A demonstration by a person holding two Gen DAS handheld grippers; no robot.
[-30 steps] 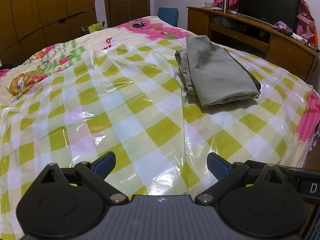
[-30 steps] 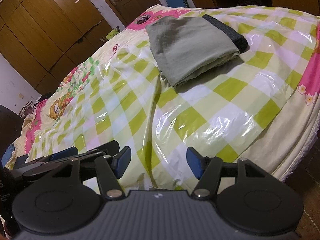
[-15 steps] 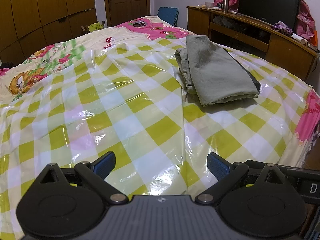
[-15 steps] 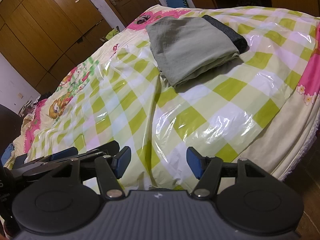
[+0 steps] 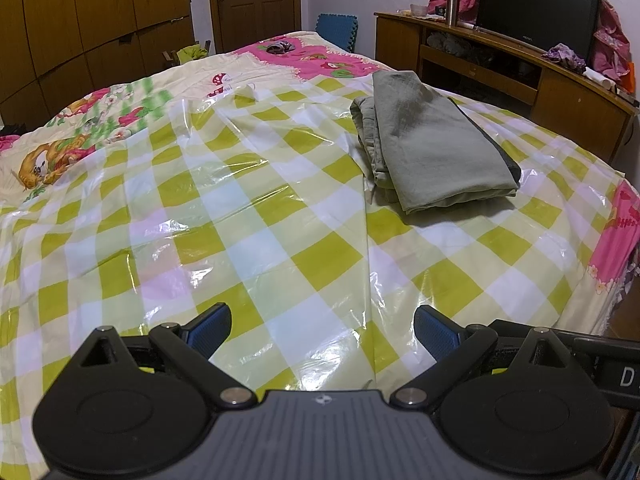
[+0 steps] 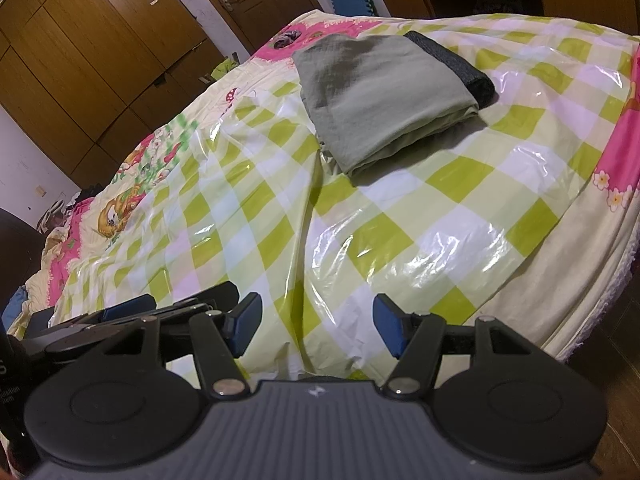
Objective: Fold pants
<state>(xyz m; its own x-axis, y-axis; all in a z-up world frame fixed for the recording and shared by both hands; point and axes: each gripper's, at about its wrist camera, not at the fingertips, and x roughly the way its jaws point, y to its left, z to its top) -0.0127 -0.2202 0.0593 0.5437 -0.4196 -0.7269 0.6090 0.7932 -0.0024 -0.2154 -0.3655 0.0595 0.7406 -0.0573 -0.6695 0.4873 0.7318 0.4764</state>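
Observation:
Olive-green pants (image 5: 430,142) lie folded in a neat stack on the bed's far right, on top of a dark folded garment (image 5: 506,160). The pants also show in the right wrist view (image 6: 380,98), with the dark garment (image 6: 460,66) under their right edge. My left gripper (image 5: 322,330) is open and empty, low over the checked plastic sheet (image 5: 248,216) at the bed's near edge, well short of the pants. My right gripper (image 6: 316,326) is open and empty beside it. The left gripper's body (image 6: 120,316) shows at the left of the right wrist view.
The bed carries a yellow-green checked plastic sheet over a cartoon quilt (image 5: 60,160). A wooden TV cabinet (image 5: 520,76) with a black TV (image 5: 536,12) stands at the right. Wooden wardrobes (image 5: 80,28) and a door (image 5: 256,0) are behind. The bed's right edge (image 6: 592,288) drops to the floor.

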